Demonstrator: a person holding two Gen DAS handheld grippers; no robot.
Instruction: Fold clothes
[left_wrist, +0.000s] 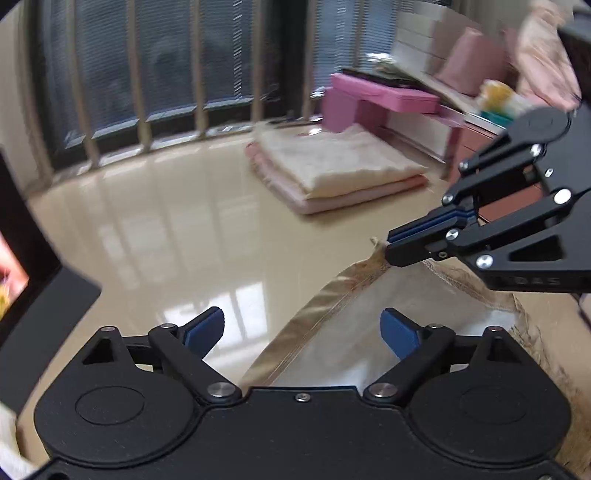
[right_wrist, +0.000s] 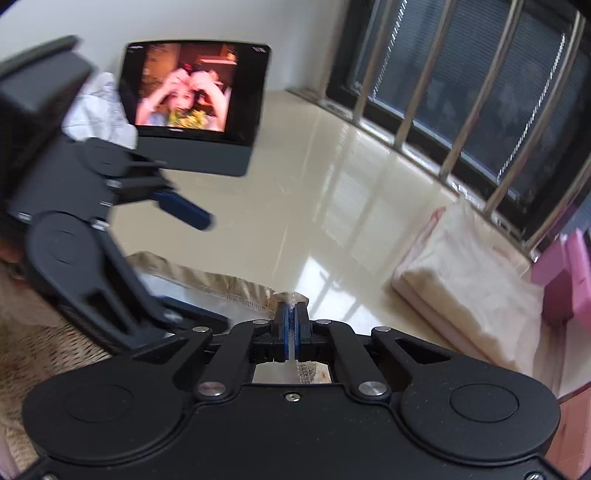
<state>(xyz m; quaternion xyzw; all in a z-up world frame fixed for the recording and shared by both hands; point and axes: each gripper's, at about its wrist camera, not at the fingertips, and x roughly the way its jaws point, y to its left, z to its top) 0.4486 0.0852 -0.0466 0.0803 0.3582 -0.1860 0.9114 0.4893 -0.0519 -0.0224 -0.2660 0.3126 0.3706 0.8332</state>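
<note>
Two folded pieces (left_wrist: 332, 173), cream on top of pink, sit stacked on the glossy beige surface (left_wrist: 177, 221) near the barred window (left_wrist: 166, 66). Same stack also shows in the right wrist view.

Garment in hand: tan, fuzzy cloth (left_wrist: 369, 314) with a lighter lining and a stitched hem, lying at the near edge of the surface below both tools.

Right gripper (left_wrist: 391, 246): fingers pressed together, clamped on a corner of the tan cloth at its hem. The right wrist view confirms it, with a sliver of fabric pinched between the blue pads (right_wrist: 286, 332).

Left gripper (left_wrist: 301, 332): fingers spread apart, holding nothing, hovering just above the cloth's folded-back edge.

Tablet (right_wrist: 195, 96) playing video stands at the far left of the surface; pink stool (left_wrist: 369, 99) beyond the stack.

Judgement: a fold of the tan cloth looks under way, one corner gripped, the matching corner free.

Notes for doing it well:
- Bring the left fingers down onto the hem edge, not the lining, so both layers are caught.
- Grip at a level matching the right corner, so the edge stays straight.
- Keep light tension between the two tools; the fabric looks limp and likely to sag.
- Keep the pinch deep enough; the right grip is shallow and could slip.
</note>
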